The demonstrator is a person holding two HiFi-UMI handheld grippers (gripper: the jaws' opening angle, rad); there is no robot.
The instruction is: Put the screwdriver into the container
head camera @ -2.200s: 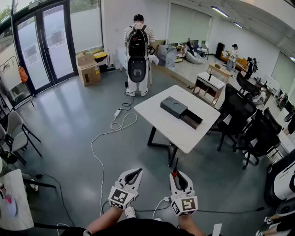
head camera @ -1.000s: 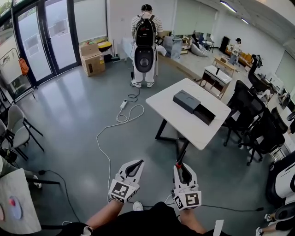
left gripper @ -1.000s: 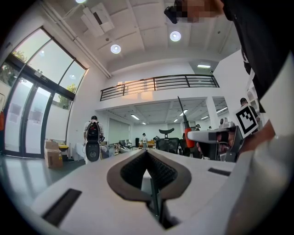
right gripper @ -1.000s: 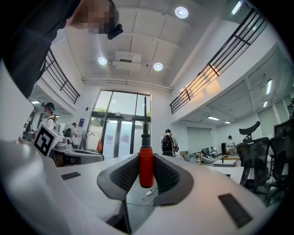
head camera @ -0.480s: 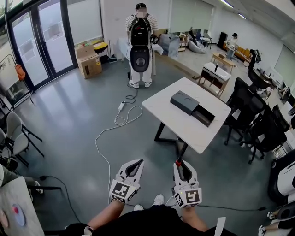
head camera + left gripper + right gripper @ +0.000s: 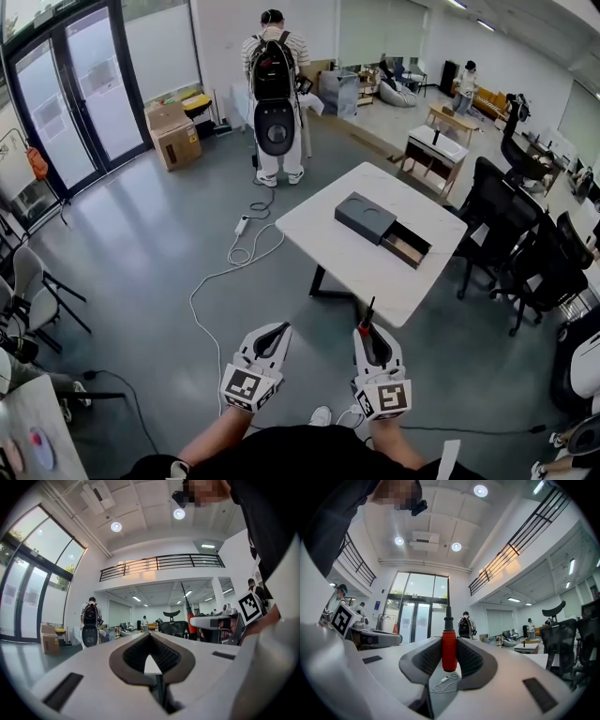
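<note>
**Screwdriver gripped, container well ahead**

The screwdriver [image 6: 449, 649] stands upright in the right claw [image 6: 367, 335]. Its red handle is pinched between the two ribbed pads and its dark shaft points up and away past the tips. The grip looks square, with the handle centred between the pads. The left claw [image 6: 273, 337] is beside it, closed tip to tip with nothing inside. Both claws are held out low in front of the person, above the floor.

The container [image 6: 364, 216] is a dark flat box on the white surface [image 6: 323, 230], well apart from the claws. Its drawer [image 6: 406, 246] is pulled out toward the surface's right side and looks empty from here. A white cable [image 6: 225, 267] trails over the floor to the left of the surface's legs. Office chairs [image 6: 525, 262] crowd the far right, and a person with a backpack [image 6: 273, 89] stands beyond.

This is judged to be the carry step: pickup is done and placement has not begun. The next move calls for closing the gap to the surface and bringing the right claw over the open drawer. The shaft should then be tipped down to lie along the drawer before the pads let go. The near edge of the surface is the thing to clear on the way in.
</note>
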